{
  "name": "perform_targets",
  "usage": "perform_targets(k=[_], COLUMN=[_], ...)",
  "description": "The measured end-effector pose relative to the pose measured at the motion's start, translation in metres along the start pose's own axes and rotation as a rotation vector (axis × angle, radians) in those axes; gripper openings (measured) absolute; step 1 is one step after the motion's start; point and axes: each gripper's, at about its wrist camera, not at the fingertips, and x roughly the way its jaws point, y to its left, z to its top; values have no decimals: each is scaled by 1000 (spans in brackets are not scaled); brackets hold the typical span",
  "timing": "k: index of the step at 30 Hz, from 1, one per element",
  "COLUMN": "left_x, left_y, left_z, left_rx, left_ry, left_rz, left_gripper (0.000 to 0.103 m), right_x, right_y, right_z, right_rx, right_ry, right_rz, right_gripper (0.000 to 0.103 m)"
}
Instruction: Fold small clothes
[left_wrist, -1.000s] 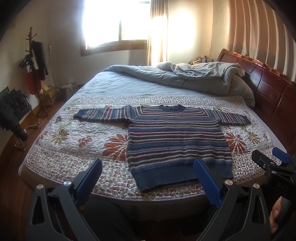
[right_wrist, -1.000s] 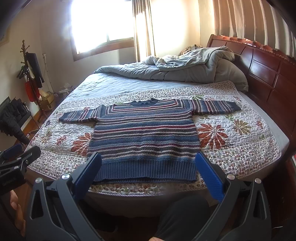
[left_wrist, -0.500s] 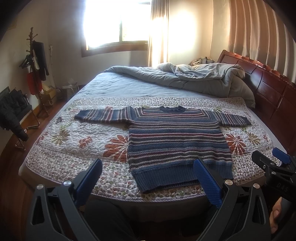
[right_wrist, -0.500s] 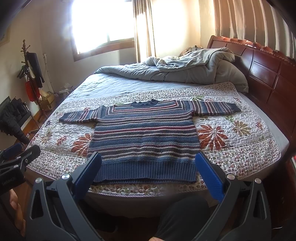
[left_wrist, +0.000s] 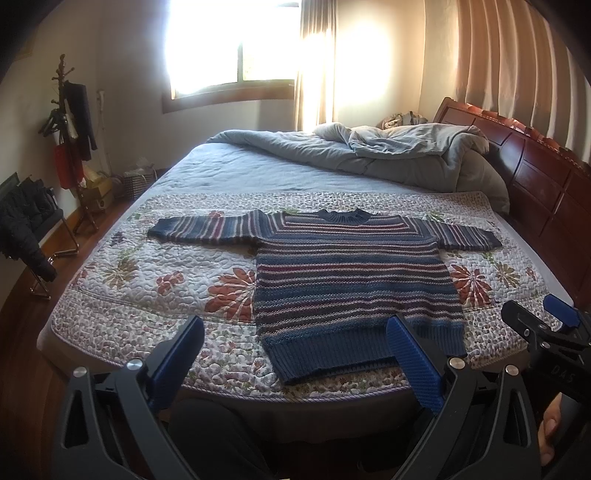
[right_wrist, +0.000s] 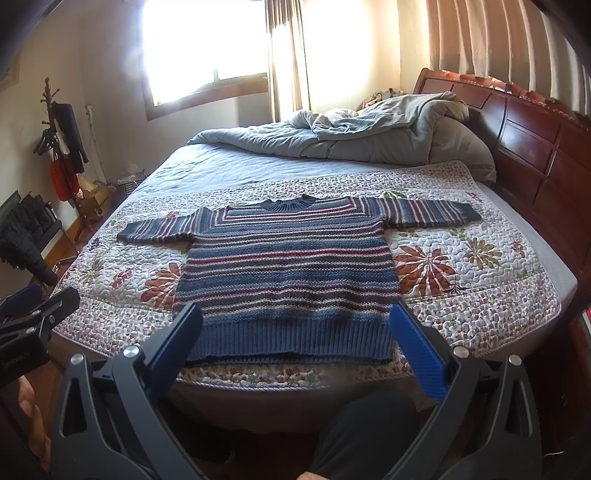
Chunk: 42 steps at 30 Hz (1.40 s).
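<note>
Sweater (right_wrist: 288, 273) flat on quilt (right_wrist: 461, 295), sleeves out, unfolded. L gripper (left_wrist: 295, 354) and R gripper (right_wrist: 295, 339) both spread, empty, short of hem. Step: approach. Next, prob. pinch a sleeve, fold inward.

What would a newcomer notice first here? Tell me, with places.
The striped sweater lies flat, sleeves spread, on the floral quilt at the bed's near edge. Beyond it, a rumpled grey duvet is heaped by the wooden headboard. Both open tools, left and right, hover short of the hem.
</note>
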Motion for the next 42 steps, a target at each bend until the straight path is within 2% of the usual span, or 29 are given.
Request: perform_targets(k=[8, 15, 18, 20, 21, 23, 28, 32, 36, 39, 40, 41, 42], left_x=[9, 34, 58, 77, 87, 110, 179, 229, 278, 308, 316, 325, 335], left_y=[-1, -5, -6, -7, -9, -16, -52, -84, -108, -121, -124, -128, -131], left_z=[-2, -2, 1, 1, 2, 6, 27, 42, 48, 47, 47, 46, 46], left_rx=[3, 9, 6, 11, 12, 17, 38, 72, 78, 87, 90, 93, 91], left_ry=[14, 42, 56, 52, 42, 53, 109, 113, 154, 178, 184, 192, 202], left_rz=[1, -1, -72, -194, -276, -373, -437, -479, -516, -531, -530, -529, -531], left_gripper=[99, 99, 99, 99, 99, 99, 99, 99, 99, 99, 99, 99, 99], right_x=[7, 28, 44, 61, 69, 97, 173, 232, 293, 328, 345, 354, 372], right_y=[-3, -15, -32, -62, -75, -121, -233, -337, -438, -495, -519, -530, -550], right_z=[-2, -1, 5, 14, 17, 26, 48, 57, 69, 73, 76, 78, 79], right_rx=[4, 25, 33, 83, 115, 220, 365, 618, 839, 978, 1026, 1050, 1086], right_ry=[11, 21, 2, -42, -48, -34, 23, 59, 44, -23, -30, -30, -23], right_rz=[-2, -22, -24, 41, 66, 123, 76, 137, 174, 218, 216, 214, 211], right_gripper=[101, 101, 100, 100, 100, 100, 100, 100, 100, 99, 90, 71, 62])
